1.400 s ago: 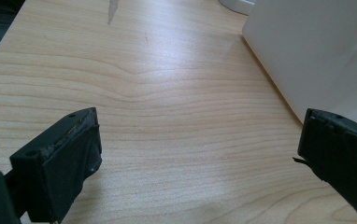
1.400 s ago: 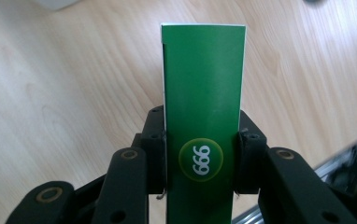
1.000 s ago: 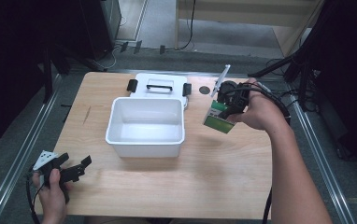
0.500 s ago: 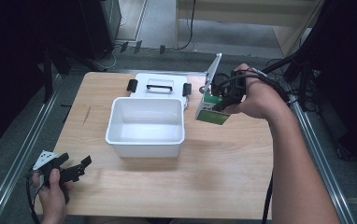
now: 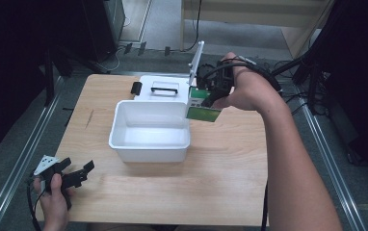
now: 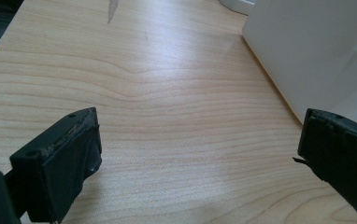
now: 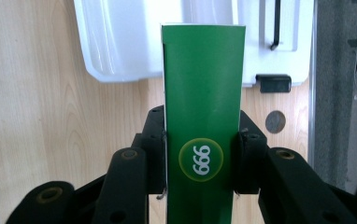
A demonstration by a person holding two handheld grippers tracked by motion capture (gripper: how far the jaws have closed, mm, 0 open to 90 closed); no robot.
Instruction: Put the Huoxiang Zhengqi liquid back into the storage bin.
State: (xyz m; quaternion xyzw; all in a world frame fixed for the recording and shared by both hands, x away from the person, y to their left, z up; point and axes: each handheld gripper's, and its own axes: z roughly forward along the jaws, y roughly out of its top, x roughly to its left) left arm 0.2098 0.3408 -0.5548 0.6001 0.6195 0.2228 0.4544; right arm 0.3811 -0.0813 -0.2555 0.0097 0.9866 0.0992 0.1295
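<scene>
Right gripper (image 7: 200, 144) has carried the green box (image 7: 202, 93) up and leftward since the earlier frame, jaws clamped on it, now over the white bin's (image 5: 148, 144) right rim. Label reads "999". Left gripper (image 6: 200, 154) gapes empty, unmoved.

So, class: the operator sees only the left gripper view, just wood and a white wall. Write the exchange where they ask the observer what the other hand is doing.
Operator: What is that white wall?
Observer: The side of an open white bin on the table.
Operator: Is the right gripper holding anything?
Observer: Yes, the right gripper is shut on a green box marked 999.
Operator: Where is it?
Observer: Above the bin's right rear corner, beside the lid lying behind the bin.
Operator: And my gripper?
Observer: The left gripper sits open at the table's near left corner.
</scene>
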